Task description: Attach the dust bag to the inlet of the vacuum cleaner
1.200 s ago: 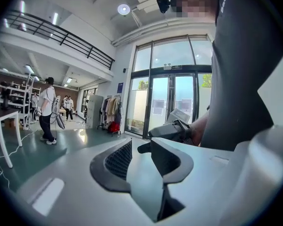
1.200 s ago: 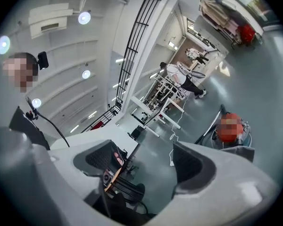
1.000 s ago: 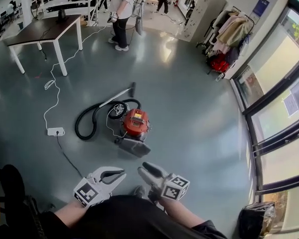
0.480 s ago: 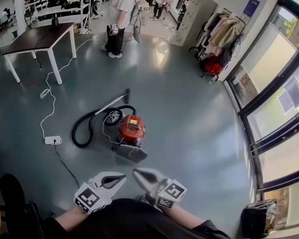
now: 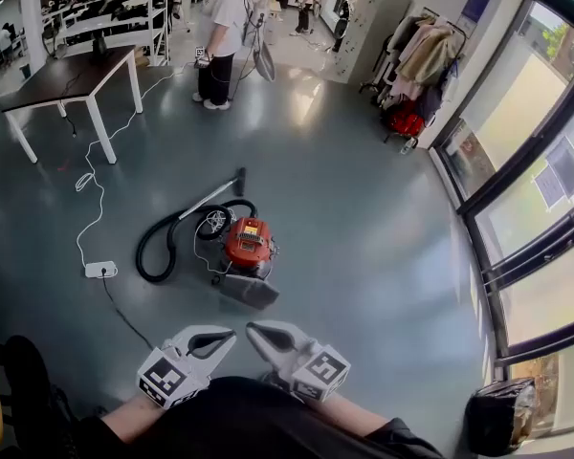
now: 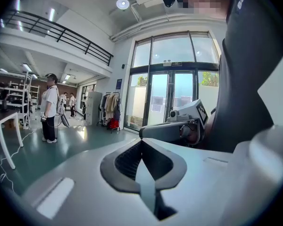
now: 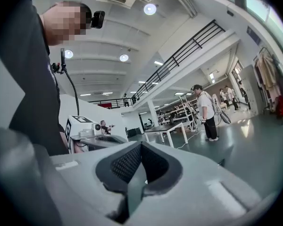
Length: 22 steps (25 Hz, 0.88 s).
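A red canister vacuum cleaner [image 5: 247, 245] sits on the grey floor in the head view, its black hose [image 5: 163, 242] looped to its left. A flat grey piece, maybe its lid or the dust bag [image 5: 248, 291], lies just in front of it. My left gripper [image 5: 231, 334] and right gripper [image 5: 250, 330] are held close to my body, well short of the vacuum, tips pointing at each other. Both are shut with nothing between the jaws. The left gripper view shows the right gripper [image 6: 146, 132] ahead, and the right gripper view shows the left gripper [image 7: 96, 143].
A white power strip [image 5: 99, 270] and cable trail left of the vacuum. A dark-topped table [image 5: 67, 76] stands at the far left and a clothes rack [image 5: 416, 65] at the far right. A person [image 5: 222, 36] stands beyond. Windows [image 5: 545, 208] line the right side. A bag [image 5: 502, 417] sits at bottom right.
Both grippers closed from partly open. The right gripper rose and rolled. The head view shifted so the vacuum sits a little higher and further left.
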Each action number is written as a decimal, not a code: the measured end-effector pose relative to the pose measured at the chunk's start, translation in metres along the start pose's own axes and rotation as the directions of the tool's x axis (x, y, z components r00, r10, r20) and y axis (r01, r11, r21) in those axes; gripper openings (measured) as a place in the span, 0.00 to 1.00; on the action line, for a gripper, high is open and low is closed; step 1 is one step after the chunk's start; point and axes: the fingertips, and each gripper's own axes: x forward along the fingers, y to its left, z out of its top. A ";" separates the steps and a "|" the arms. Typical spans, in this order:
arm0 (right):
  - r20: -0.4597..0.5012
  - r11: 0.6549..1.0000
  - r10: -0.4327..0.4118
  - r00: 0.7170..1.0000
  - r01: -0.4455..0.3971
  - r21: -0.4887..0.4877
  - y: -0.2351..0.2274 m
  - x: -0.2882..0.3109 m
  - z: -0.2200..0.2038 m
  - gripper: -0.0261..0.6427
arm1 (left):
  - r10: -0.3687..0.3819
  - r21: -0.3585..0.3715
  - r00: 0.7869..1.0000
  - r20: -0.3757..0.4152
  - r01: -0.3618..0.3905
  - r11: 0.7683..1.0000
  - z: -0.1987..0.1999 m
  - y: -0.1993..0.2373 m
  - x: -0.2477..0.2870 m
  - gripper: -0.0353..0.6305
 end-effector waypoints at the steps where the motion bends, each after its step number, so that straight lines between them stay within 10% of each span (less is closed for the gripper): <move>1: 0.001 1.000 0.000 1.000 0.000 0.000 0.000 0.000 -0.001 0.03 | 0.000 -0.004 1.000 0.002 0.000 1.000 0.000 0.001 0.001 0.08; 22: -0.026 1.000 -0.008 1.000 0.008 0.006 0.002 -0.015 -0.031 0.03 | -0.016 -0.003 1.000 -0.020 0.016 1.000 -0.016 -0.020 0.001 0.08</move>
